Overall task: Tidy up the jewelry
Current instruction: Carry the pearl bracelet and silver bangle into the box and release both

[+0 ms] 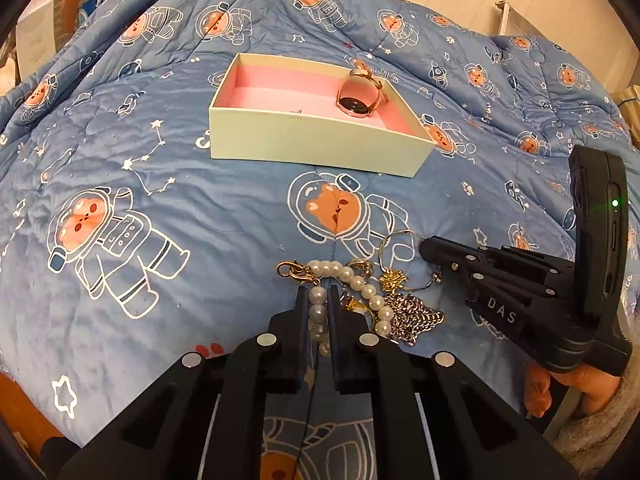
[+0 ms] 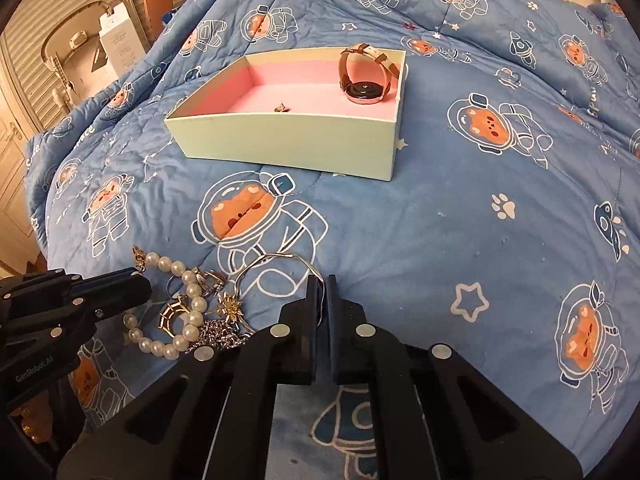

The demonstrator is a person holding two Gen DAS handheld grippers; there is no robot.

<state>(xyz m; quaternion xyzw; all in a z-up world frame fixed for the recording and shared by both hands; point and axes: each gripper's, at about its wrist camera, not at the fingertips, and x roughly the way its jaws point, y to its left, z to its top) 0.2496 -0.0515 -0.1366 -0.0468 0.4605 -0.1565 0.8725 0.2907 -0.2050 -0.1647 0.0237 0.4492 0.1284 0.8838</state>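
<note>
A jewelry pile lies on the blue quilt in front of both grippers. My left gripper (image 1: 318, 290) is shut on a strand of the pearl bracelet (image 1: 362, 280), with pearls showing between its pads. My right gripper (image 2: 322, 280) is shut on the thin silver bangle (image 2: 276, 257); the wire runs down between its fingers. In the left wrist view the right gripper (image 1: 425, 245) touches the bangle (image 1: 394, 236) from the right. Farther back stands an open pale-green box (image 1: 312, 148) with a pink lining. It holds a watch (image 1: 358, 98) and a small stud (image 2: 282, 108).
Still in the pile are a gold clasp (image 1: 294, 270), a gold flower pendant (image 1: 394, 280), a silver chain (image 1: 418, 316) and a gold ring (image 2: 172, 316). A hand in a fuzzy sleeve (image 1: 592, 400) holds the right gripper. Furniture and a white carton (image 2: 120, 44) stand beyond the quilt's left edge.
</note>
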